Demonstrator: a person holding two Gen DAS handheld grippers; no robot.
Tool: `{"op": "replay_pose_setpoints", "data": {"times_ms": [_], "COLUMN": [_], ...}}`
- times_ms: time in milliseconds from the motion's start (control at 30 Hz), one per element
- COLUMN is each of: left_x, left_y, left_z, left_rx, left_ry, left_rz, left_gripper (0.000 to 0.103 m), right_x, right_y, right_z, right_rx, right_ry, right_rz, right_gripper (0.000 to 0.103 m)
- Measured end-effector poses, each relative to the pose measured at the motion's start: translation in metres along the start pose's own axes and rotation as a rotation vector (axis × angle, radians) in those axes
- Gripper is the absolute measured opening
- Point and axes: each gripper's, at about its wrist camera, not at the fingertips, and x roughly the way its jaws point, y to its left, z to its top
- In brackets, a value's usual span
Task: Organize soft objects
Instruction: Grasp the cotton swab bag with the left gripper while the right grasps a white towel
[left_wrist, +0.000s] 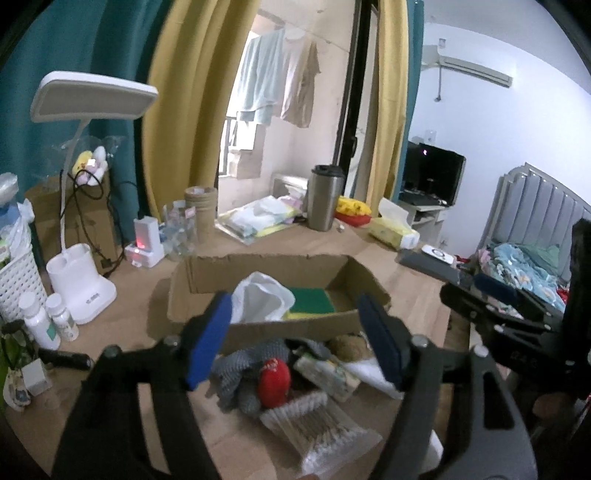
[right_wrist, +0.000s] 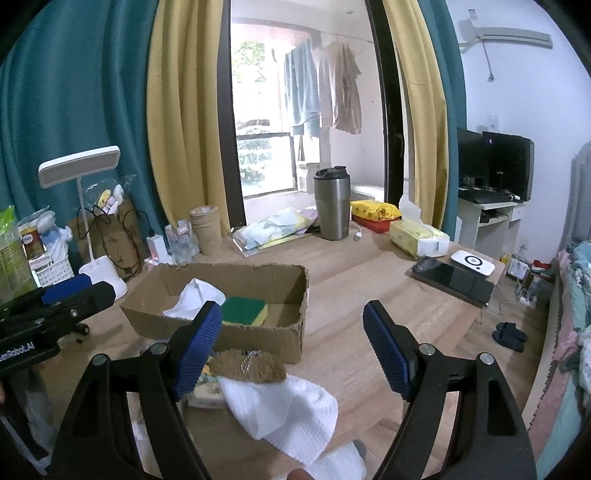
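An open cardboard box (left_wrist: 258, 269) (right_wrist: 221, 277) on the wooden table holds a white crumpled bag (left_wrist: 258, 299) (right_wrist: 195, 295) and a green and yellow sponge (left_wrist: 310, 301) (right_wrist: 243, 310). In front of it lie a grey knit piece (left_wrist: 240, 373), a red soft item (left_wrist: 273, 382), a packet of cotton swabs (left_wrist: 314, 417), a tissue pack (left_wrist: 328, 373), a brown plush (left_wrist: 349, 345) (right_wrist: 247, 363) and a white towel (right_wrist: 284, 410). My left gripper (left_wrist: 293, 299) hovers open above this pile, holding nothing. My right gripper (right_wrist: 291, 306) stands open and empty over the towel.
A white desk lamp (left_wrist: 81, 288), small bottles (left_wrist: 48, 321) and a white basket (left_wrist: 18, 280) stand on the left. A steel tumbler (right_wrist: 331, 206), a tissue box (right_wrist: 417, 232), paper cups (right_wrist: 207, 229) and a dark tablet (right_wrist: 454, 280) sit behind and right. A bed (left_wrist: 528, 258) is beyond the table's right edge.
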Motion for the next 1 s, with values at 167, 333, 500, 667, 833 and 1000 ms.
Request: {"op": "replay_pose_setpoints", "data": {"times_ms": [167, 333, 500, 667, 833, 1000], "left_x": [-0.001, 0.005, 0.012, 0.020, 0.026, 0.033], "left_y": [-0.003, -0.005, -0.005, -0.002, -0.003, -0.007], "left_z": [-0.013, -0.027, -0.036, -0.043, -0.046, -0.052], "left_rx": [-0.005, -0.011, -0.015, -0.022, -0.013, 0.007], "left_ry": [0.029, 0.071, 0.103, 0.135, 0.152, 0.184], "left_rz": [-0.005, -0.003, 0.010, 0.036, 0.043, 0.043], "left_gripper": [0.073, 0.073, 0.073, 0.073, 0.073, 0.073], "right_x": [-0.003, 0.000, 0.007, 0.013, 0.018, 0.027], "right_y": [-0.001, -0.003, -0.008, -0.012, -0.014, -0.018], "right_z": [-0.012, -0.023, -0.033, -0.040, -0.044, -0.052], "right_rx": [-0.018, -0.030, -0.029, -0.020, -0.013, 0.004], "right_ry": [0.021, 0.046, 0.077, 0.094, 0.106, 0.129], "right_rz": [0.006, 0.016, 0.016, 0.021, 0.033, 0.047], "right_gripper": [0.082, 0.082, 0.082, 0.082, 0.082, 0.082]}}
